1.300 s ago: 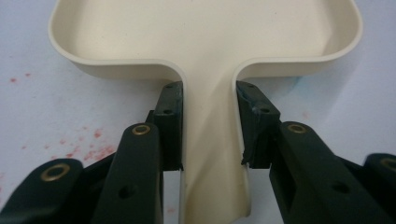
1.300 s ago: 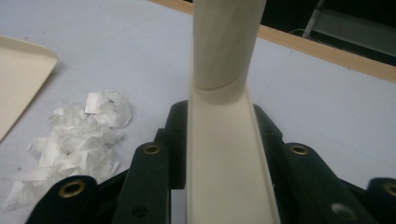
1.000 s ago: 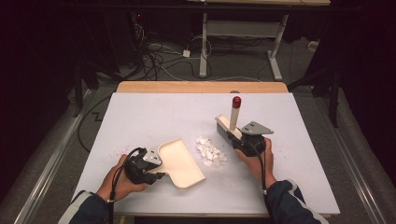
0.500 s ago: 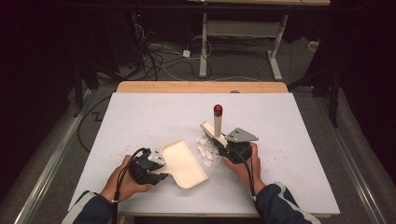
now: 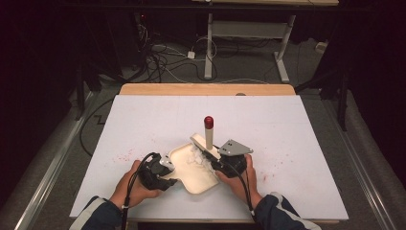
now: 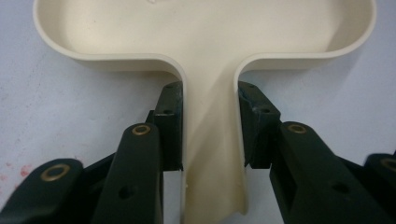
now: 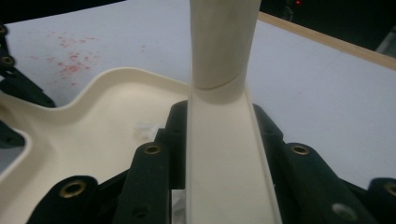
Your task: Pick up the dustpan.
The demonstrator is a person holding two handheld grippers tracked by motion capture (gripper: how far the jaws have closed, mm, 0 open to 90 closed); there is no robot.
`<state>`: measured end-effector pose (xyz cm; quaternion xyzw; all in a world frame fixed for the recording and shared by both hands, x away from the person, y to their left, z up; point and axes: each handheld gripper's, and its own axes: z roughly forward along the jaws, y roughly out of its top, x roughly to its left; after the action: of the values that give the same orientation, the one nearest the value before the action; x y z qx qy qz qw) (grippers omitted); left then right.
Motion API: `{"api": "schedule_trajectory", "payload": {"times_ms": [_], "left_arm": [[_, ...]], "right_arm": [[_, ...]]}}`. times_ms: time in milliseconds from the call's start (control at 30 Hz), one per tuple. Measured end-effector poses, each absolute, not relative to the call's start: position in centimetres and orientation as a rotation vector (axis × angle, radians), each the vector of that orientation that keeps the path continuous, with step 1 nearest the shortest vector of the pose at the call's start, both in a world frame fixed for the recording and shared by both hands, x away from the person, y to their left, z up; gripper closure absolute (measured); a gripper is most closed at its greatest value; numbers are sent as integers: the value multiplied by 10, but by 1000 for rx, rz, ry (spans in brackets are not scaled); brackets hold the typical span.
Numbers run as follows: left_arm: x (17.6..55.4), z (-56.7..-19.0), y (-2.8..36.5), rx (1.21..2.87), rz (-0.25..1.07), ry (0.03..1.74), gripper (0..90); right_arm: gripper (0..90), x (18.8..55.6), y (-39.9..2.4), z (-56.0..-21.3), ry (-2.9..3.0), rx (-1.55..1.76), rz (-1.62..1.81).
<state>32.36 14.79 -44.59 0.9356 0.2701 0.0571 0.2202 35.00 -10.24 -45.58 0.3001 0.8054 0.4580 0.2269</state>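
On the table, the dustpan [image 5: 194, 170] handle points toward the left gripper [image 5: 160, 172].

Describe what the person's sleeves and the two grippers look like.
Both sleeves are dark blue with pale cuffs. The left gripper is black, with a black cable looping back over the hand. The right gripper is black too, topped by a grey three-cornered plate, its cable trailing along the forearm. Seen close, the black fingers are blocky, with brass-ringed holes in the links behind them.
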Motion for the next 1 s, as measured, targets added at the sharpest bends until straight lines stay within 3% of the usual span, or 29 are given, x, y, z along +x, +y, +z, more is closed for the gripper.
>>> {"api": "schedule_trajectory", "payload": {"times_ms": [500,1000], "left_arm": [[323,-446,145,2572,154,758,636],[322,-449,146,2567,166,763,635]], "right_arm": [[673,331,-75,-450,2260,716,1307],[673,337,-121,-419,2201,755,1393]]}}
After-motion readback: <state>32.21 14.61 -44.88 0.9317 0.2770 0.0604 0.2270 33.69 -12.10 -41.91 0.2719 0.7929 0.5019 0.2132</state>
